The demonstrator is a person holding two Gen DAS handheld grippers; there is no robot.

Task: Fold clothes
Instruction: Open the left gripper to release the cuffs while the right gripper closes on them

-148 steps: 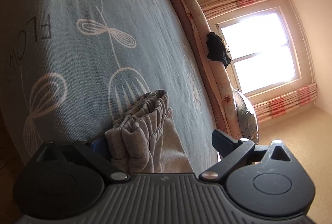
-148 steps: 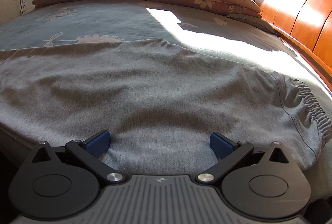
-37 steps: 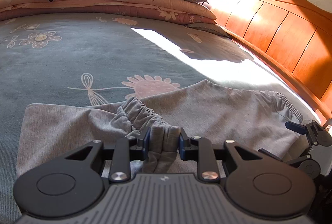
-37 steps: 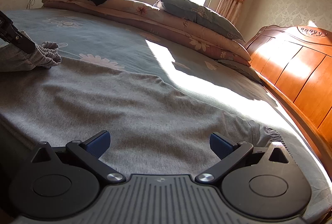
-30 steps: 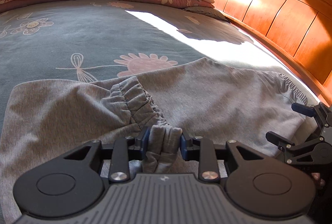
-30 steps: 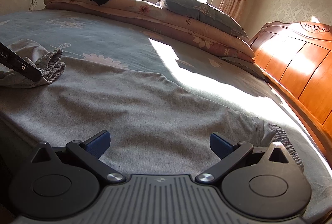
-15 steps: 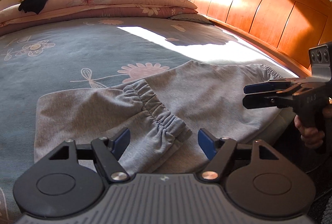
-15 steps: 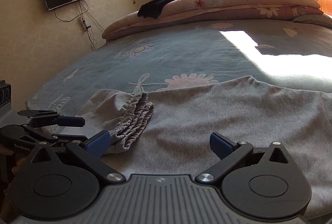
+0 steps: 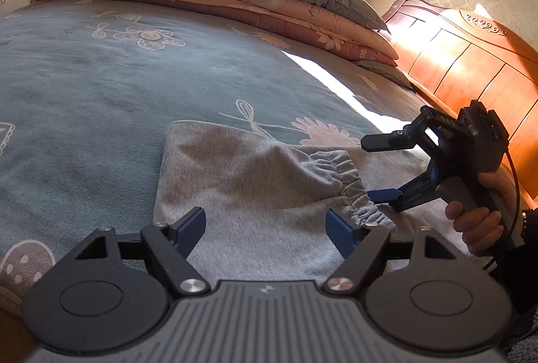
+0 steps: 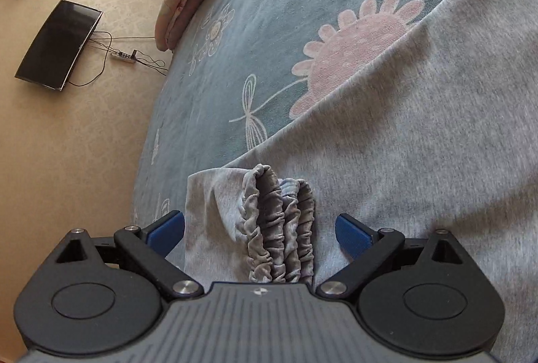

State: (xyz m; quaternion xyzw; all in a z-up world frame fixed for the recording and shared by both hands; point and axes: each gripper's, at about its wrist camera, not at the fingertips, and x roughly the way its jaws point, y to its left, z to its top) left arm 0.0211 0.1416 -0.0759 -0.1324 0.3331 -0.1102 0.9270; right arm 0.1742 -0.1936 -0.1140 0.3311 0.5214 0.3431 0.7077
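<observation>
Bed point(image 9: 101, 87), one, blue woven cover with pale flower prints. One grey knit trousers point(image 9: 242, 181) lying folded on its near edge, ruched elastic cuffs point(image 10: 279, 228) stacked. Two tools: left tool point(image 9: 265, 228) just opened, spread, nothing pinched; right tool point(image 10: 259, 231) spread around the cuffs, pads apart from them.

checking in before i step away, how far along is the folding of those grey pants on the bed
Done: the grey pants are doubled over once on the bed, cuffs lying on top. In hand: nothing is gripped. The left gripper has just been opening and is clear of the cloth; the right gripper stands open around the cuffs, pads not pressing. Left: probably at least one more fold, since a long stretch is spread flat.
</observation>
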